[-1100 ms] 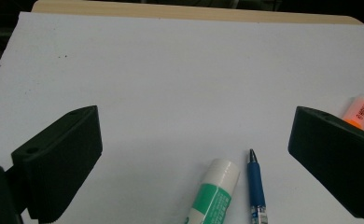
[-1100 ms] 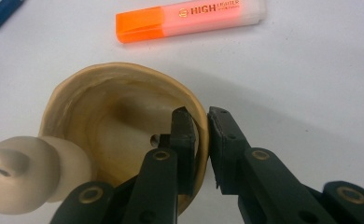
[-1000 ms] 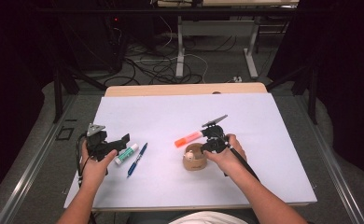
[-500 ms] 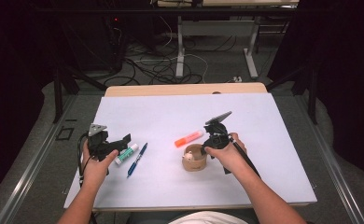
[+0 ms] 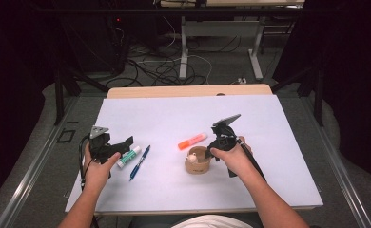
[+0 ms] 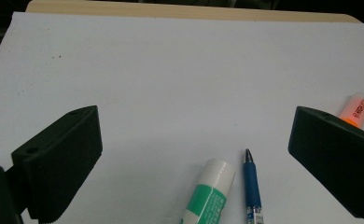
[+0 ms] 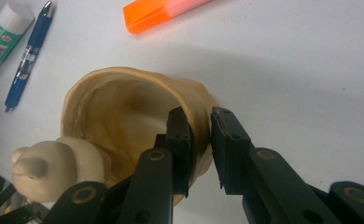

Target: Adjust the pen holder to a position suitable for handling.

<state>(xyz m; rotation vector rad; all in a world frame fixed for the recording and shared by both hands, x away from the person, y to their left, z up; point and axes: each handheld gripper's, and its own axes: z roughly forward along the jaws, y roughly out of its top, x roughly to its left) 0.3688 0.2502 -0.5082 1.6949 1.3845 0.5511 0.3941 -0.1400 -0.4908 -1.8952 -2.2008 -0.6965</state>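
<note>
One cup (image 7: 124, 107), wall pinched by right tool (image 7: 199, 140); left tool (image 6: 189, 154) open; one highlighter (image 5: 192, 141), one pen (image 5: 139, 162), one glue stick (image 5: 129, 156).

Table top (image 5: 278, 142) covered in white sheet, matt, smooth, paper-like; bare strip of pale wood (image 5: 188, 91) at far edge, satin. Cup (image 7: 124, 107): tan, looks like unglazed clay or ceramic, matt, faint streaks inside, wavy uneven rim; small cream bird figure (image 7: 54, 165) on rim, smooth, soft sheen. Highlighter (image 7: 166, 11): orange plastic, translucent, glossy. Glue stick (image 6: 208, 193): white plastic cap, smooth, green-and-white printed label, slight gloss. Pen (image 6: 252, 186): blue plastic barrel, glossy, metal-looking tip. Right gripper (image 7: 199, 140): black matt plastic jaws, brass-coloured rivets at links. Left gripper (image 6: 194, 158): black matt jaws, ribbed lower edge on one pad. Grey plate (image 5: 98, 131) atop: dull, flat
</note>
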